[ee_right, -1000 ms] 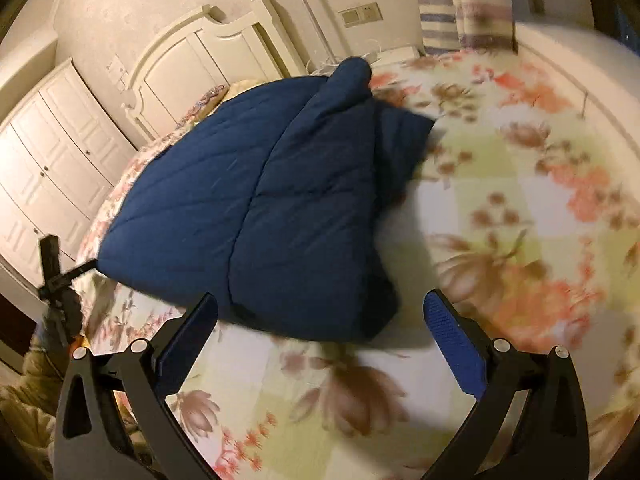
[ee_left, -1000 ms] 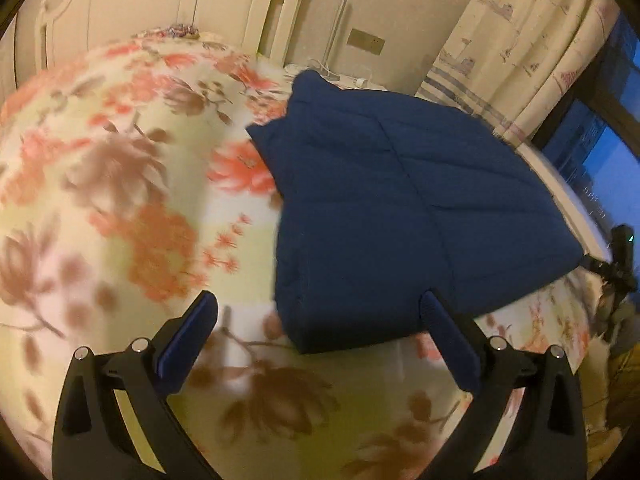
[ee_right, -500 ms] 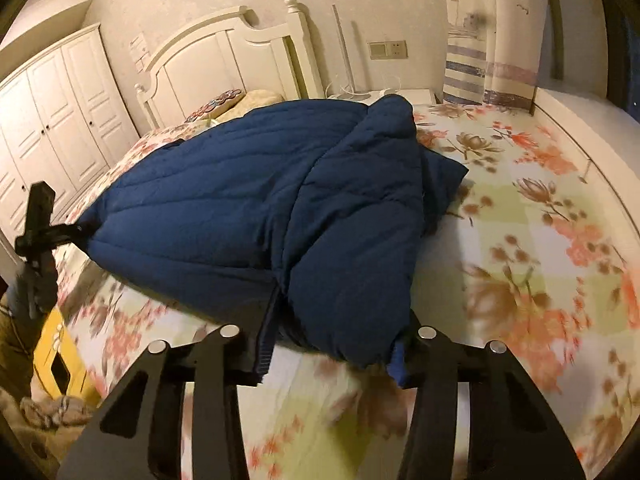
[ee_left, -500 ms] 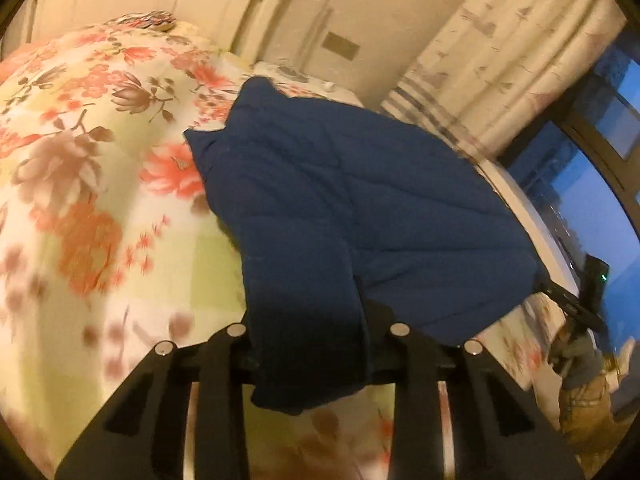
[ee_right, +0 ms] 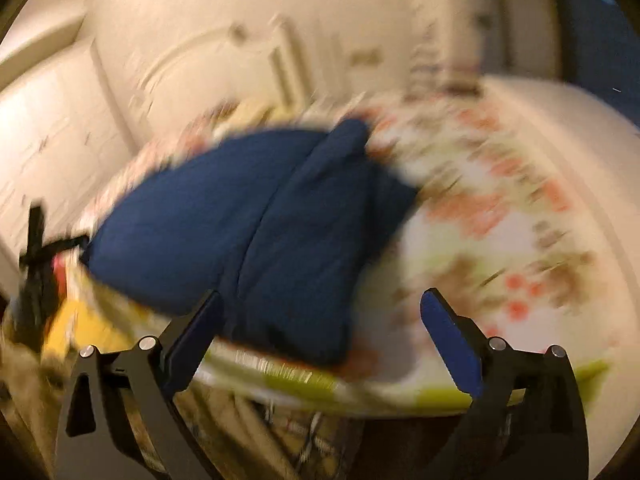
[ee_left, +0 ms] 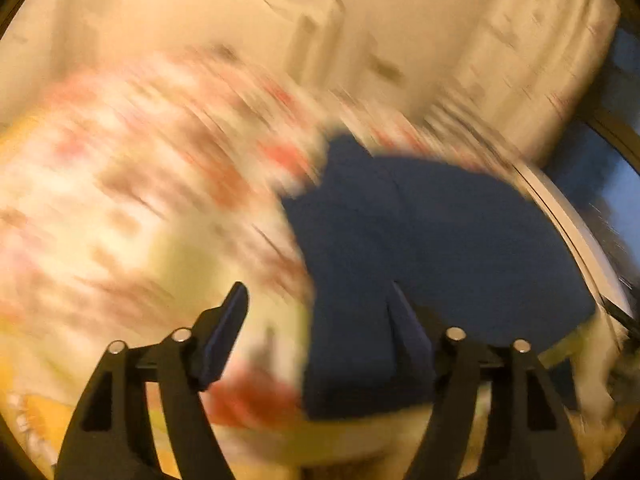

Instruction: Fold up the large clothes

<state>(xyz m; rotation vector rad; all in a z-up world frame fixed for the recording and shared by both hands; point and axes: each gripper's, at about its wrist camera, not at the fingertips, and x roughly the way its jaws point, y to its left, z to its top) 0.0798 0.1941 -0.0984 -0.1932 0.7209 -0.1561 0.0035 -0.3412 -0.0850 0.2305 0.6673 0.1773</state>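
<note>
A dark blue quilted garment [ee_left: 432, 240] lies folded on the floral bed sheet [ee_left: 132, 200]; both views are smeared by motion. My left gripper [ee_left: 320, 332] has its jaws opening wide, and the garment's near corner lies loosely between them by the right finger, with no pad pressing on it. In the right wrist view the garment [ee_right: 272, 216] spreads across the bed. My right gripper [ee_right: 322, 336] is also opening, its jaws wide apart, with the garment's near edge just beyond the left finger [ee_right: 196, 332]. The left gripper [ee_right: 36, 240] shows as a dark shape at that view's left edge.
A white headboard [ee_right: 224, 60] and wardrobe doors [ee_right: 44, 128] stand behind the bed. A patterned curtain [ee_left: 520, 52] and a dark window [ee_left: 608, 184] are on the right. The bed's near edge [ee_right: 360, 392] runs just below my right fingers, with floor clutter beneath.
Half a second ago both grippers were shut on the garment's near edge. Both have now let go, opened and drawn back, and the garment rests on the bed.
</note>
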